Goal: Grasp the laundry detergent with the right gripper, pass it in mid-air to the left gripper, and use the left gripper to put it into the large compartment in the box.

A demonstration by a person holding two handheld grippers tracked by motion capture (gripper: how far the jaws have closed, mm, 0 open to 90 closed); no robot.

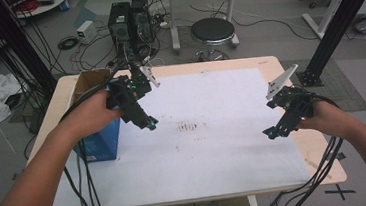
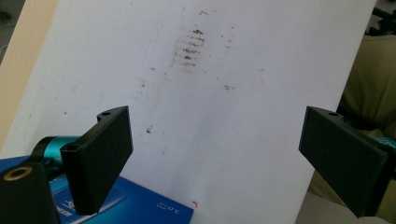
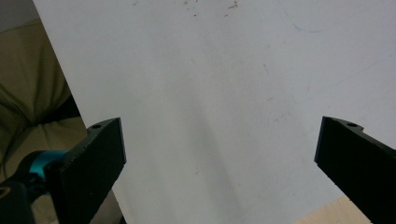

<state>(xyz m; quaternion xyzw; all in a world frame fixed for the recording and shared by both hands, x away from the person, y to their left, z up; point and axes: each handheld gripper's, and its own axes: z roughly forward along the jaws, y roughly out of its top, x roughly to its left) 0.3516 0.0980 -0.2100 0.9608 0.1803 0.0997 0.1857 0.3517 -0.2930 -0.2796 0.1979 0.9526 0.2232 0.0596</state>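
Far left of the counter [image 1: 278, 64], on the edge of the white sheet [image 1: 215, 155]: blue box [image 1: 99, 143], upright, with an open brown carton [image 1: 88, 80] just behind it. Left hand-held gripper [image 1: 148, 122] hangs just right of the box, over the sheet, jaws spread wide and empty; in the left gripper view the box's blue top [image 2: 140, 205] lies just under the left jaw, not touched. Box looks like printed cardboard: likely light, fairly stiff, smooth faces that could slip, walls that may dent under a hard pinch. Best hold, by my guess, across the two narrow faces near the top edge, jaws square to the walls, gentle squeeze. Mid-sheet: a patch of brown smudges [image 1: 189, 127], nothing else. Right side: right hand-held gripper [image 1: 273, 133] hovers above the sheet near the counter's right edge, well apart from the box, jaws likewise wide open and holding nothing; its own view shows bare sheet [image 3: 224, 93] between them.
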